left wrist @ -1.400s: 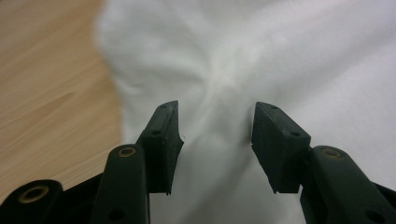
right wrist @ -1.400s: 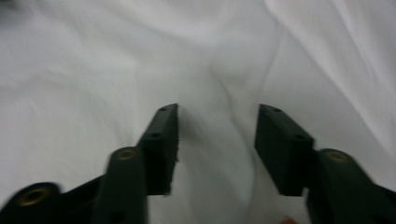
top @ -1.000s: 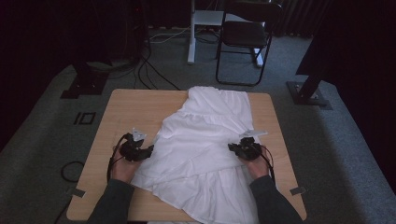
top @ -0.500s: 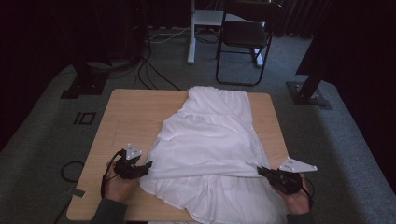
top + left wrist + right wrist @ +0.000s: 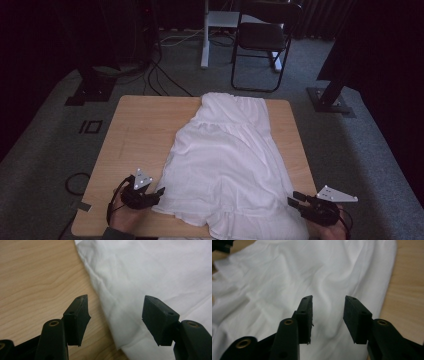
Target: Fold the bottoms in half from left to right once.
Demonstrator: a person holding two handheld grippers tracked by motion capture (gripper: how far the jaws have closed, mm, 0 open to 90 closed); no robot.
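Observation:
A white garment (image 5: 230, 155) lies spread along the wooden table (image 5: 140, 135), its gathered top at the far edge and its wide hem at the near edge. My left gripper (image 5: 159, 191) rests open at the hem's near-left corner; in the left gripper view its jaws straddle the cloth's edge (image 5: 110, 305) with nothing between them. At the near-right corner of the table, my right gripper (image 5: 294, 199) is open too, and in the right gripper view its jaws hover over the wrinkled white cloth (image 5: 312, 275) without pinching it.
Bare wood lies left of the garment (image 5: 37, 277) and in a narrow strip on its right (image 5: 409, 285). Behind the table stand a black folding chair (image 5: 262, 40), a white post (image 5: 205, 35) and cables on the grey carpet. A dark stand base (image 5: 330, 100) sits at right.
Both grippers have drawn back toward the near edge, the right one outward to the near-right corner. The hem now lies wider and flatter, and both grippers have let go of the cloth.

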